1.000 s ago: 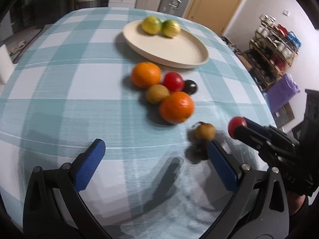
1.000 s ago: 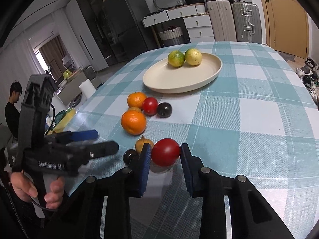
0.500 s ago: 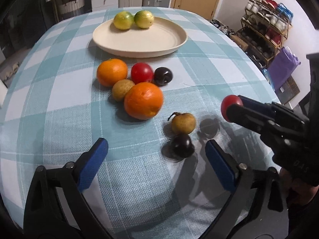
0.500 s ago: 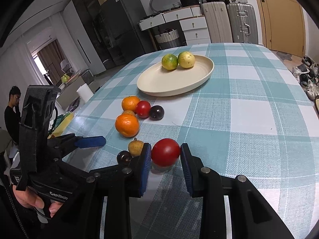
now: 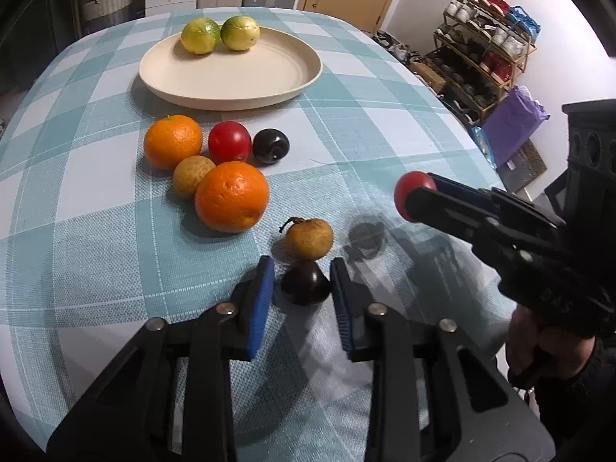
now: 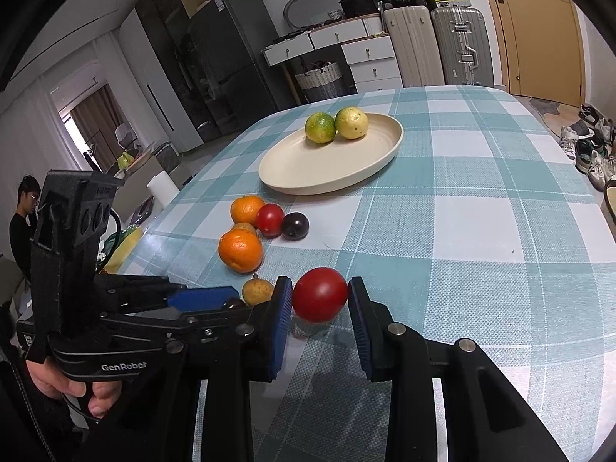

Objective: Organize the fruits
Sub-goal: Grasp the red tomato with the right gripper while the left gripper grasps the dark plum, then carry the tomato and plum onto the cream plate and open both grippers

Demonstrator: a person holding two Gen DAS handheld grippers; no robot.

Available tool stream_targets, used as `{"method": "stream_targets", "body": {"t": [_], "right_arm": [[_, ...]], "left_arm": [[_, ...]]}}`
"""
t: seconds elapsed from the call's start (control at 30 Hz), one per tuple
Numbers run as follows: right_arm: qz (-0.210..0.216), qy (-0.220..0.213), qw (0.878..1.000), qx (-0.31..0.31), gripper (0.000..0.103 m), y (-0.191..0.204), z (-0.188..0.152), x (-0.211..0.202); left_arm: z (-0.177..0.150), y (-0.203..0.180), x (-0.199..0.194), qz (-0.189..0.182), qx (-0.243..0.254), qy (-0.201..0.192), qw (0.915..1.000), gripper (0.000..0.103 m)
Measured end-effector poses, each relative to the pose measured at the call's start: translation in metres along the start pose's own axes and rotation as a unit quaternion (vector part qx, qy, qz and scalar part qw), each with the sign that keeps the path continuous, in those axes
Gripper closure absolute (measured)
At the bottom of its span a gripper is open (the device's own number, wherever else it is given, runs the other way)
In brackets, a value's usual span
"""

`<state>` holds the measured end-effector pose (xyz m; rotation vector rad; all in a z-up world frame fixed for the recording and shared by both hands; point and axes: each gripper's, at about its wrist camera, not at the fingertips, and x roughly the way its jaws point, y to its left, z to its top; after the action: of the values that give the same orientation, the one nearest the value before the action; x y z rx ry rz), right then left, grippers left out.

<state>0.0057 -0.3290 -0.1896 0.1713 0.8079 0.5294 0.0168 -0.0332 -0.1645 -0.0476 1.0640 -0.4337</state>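
My left gripper (image 5: 303, 283) has its blue pads on both sides of a dark plum (image 5: 305, 282) on the table, closed nearly onto it. A small brown fruit (image 5: 308, 238) lies just beyond. My right gripper (image 6: 318, 300) is shut on a red tomato (image 6: 319, 294) held above the table; it also shows in the left wrist view (image 5: 414, 196). A cream plate (image 5: 231, 77) holds two green-yellow citrus (image 5: 200, 34). Near it lie two oranges (image 5: 231, 196), a red tomato (image 5: 229, 141), a dark plum (image 5: 270, 145) and a yellow-brown fruit (image 5: 190, 180).
The table has a teal checked cloth (image 5: 365, 123). Its right edge drops off toward a shoe rack (image 5: 489, 54) and a purple bag (image 5: 512, 123). A person (image 6: 23, 215) sits beyond the table's left side. Drawers and suitcases (image 6: 435, 50) stand behind.
My left gripper moved forward and closed in around the dark plum. My right gripper stays shut on the red tomato and has barely moved.
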Motion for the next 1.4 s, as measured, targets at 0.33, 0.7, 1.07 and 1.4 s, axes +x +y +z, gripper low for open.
{"method": "stream_targets", "body": {"t": [0.33,0.7,1.07,1.4], "right_arm": [[0.005,-0.003,1.0,-0.002,0.072,0.002,0.006,0.001],[0.019,-0.01,1.0,-0.016,0.072,0.008,0.019,0.0],[0.05,-0.025,0.998,-0.034,0.072,0.019,0.063,0.019],[0.057,-0.03,0.997,-0.05,0.072,0.017,0.116,0.052]], "left_arm": [[-0.004,0.006,-0.008,-0.029,-0.003,0.0,0.9996,0.08],[0.011,0.02,-0.045,-0.057,-0.022,-0.036,0.9974,0.08],[0.084,0.056,-0.067,-0.057,-0.04,-0.079,0.9944,0.08],[0.161,0.087,-0.044,-0.084,-0.074,-0.089,0.9897,0.08]]}}
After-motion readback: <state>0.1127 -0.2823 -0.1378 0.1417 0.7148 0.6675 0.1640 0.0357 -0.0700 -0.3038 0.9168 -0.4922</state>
